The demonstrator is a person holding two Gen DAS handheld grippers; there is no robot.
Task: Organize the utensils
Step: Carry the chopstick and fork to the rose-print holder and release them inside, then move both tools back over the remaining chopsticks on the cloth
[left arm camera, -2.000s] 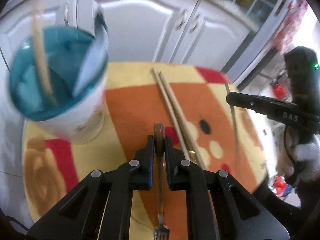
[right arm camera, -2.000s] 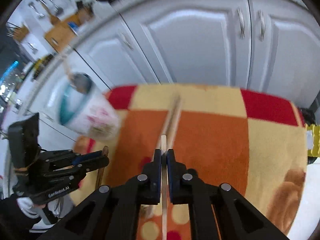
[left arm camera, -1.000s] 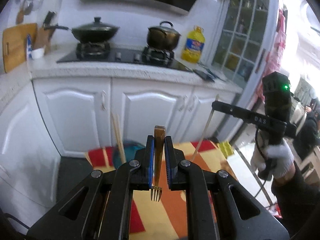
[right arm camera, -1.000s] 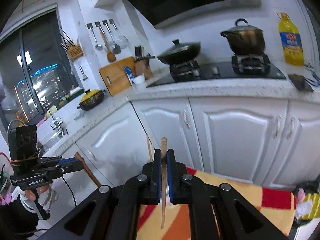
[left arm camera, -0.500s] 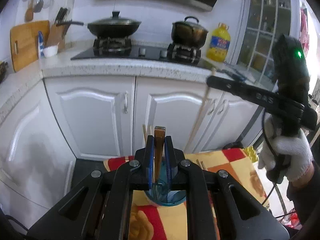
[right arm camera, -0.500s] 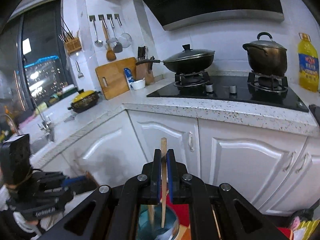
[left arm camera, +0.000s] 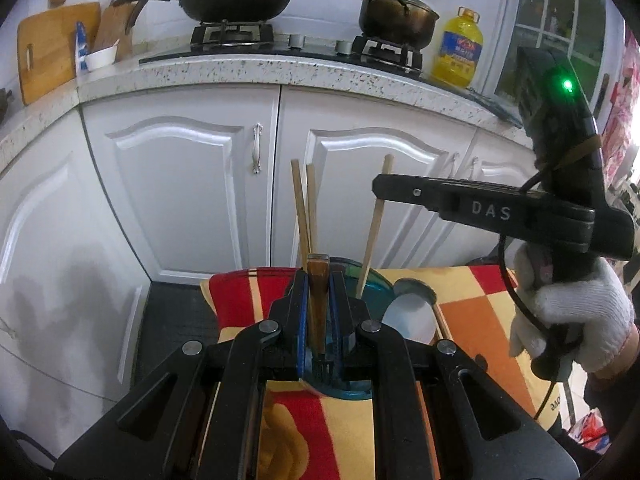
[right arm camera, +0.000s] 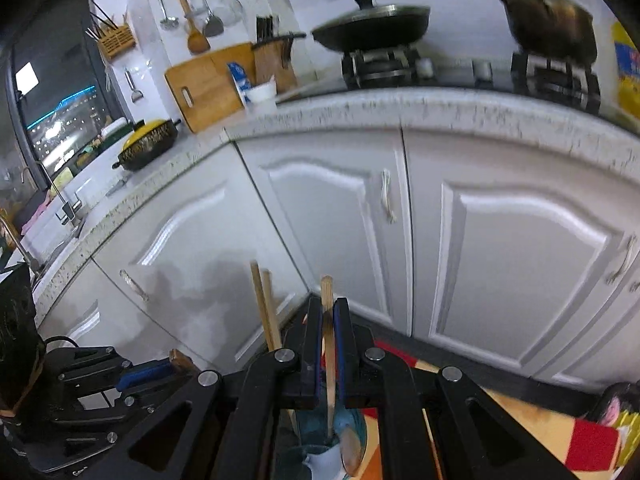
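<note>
Insertion step: my left claw [left arm camera: 319,308] is clamped on the fork [left arm camera: 319,300], tines down over the teal cup [left arm camera: 374,286] on the tabletop [left arm camera: 480,292], right claw [right arm camera: 328,344] is pinching a chopstick [right arm camera: 329,340] above it, so next I lower both and release.

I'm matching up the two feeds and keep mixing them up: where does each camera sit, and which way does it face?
Left wrist: on the left gripper, facing the white cabinets and stove; its jaws pinch a fork above the teal cup; the gloved right hand shows.
Right wrist: on the right gripper, facing the cabinet corner and counter; its jaws pinch a chopstick; the left gripper sits lower left.
Shared: the cup, two chopsticks standing in it, wok, pot.
</note>
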